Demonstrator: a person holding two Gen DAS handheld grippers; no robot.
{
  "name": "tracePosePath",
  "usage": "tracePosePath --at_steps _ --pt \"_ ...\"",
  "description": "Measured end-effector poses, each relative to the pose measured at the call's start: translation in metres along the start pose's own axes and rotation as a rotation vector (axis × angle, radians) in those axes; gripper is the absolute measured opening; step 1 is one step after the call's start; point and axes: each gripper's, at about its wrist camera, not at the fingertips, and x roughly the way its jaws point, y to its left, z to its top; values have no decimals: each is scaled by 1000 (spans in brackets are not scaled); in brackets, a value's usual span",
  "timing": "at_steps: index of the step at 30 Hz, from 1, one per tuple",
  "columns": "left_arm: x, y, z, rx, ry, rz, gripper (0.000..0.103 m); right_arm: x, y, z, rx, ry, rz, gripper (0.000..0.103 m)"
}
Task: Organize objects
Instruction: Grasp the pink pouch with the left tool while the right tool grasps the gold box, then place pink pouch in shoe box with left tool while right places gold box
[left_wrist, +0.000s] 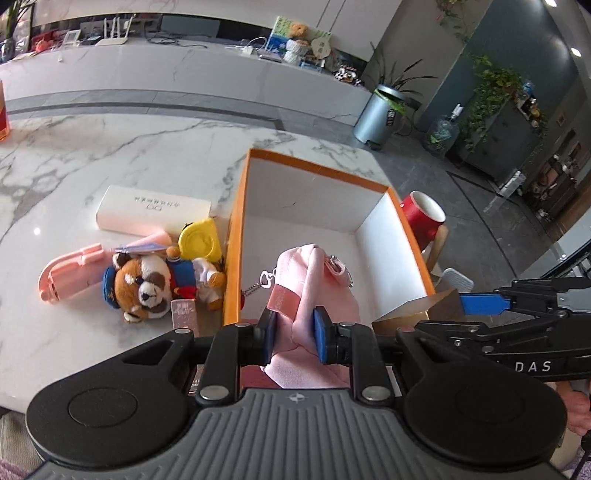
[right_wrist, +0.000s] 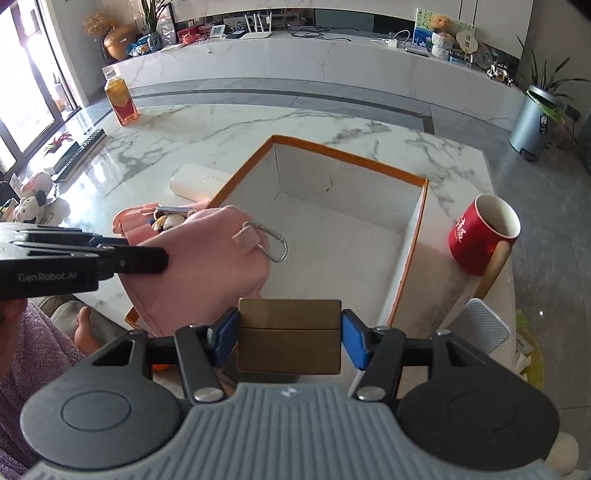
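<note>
Two grabs going at once here: my left gripper (left_wrist: 294, 334) has its fingers squeezed on the pink pouch (left_wrist: 314, 280), hanging over the near end of the orange box (left_wrist: 236, 206). My right gripper (right_wrist: 290, 334) is clamped on a small brown box (right_wrist: 289, 334) just at the box's near edge. Plush toy (left_wrist: 147, 284) and red mug (right_wrist: 480, 236) sit on the marble surface (left_wrist: 110, 155) either side.

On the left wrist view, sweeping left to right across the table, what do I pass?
pink plastic holder → plush bear → yellow tape measure → orange box → red mug
</note>
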Motion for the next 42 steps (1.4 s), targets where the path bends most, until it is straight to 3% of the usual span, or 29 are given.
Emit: tracePosePath --at_steps 5,10,19,21,23,26,29,37,42 --pt "6 -16 -15 34 14 99 25 26 -6 0 -21 24 50 61" --pt "19 -22 -21 48 99 157 29 48 -6 3 -30 42 99 61" --pt "3 -37 -14 221 108 150 35 62 1 3 -27 48 164 60" --pt "2 -44 -12 308 116 166 29 63 1 3 -30 50 163 60" --pt "5 -55 -12 437 127 178 16 63 1 4 -29 50 163 61" --pt "14 -66 -18 597 202 171 4 62 1 4 -28 51 163 61" --pt "27 -66 -23 647 295 155 1 63 1 3 -25 53 161 61" --pt "56 -66 -22 678 484 158 1 66 -7 6 2 72 195 61" --pt "79 -59 -13 593 594 128 2 74 -4 3 4 96 195 61"
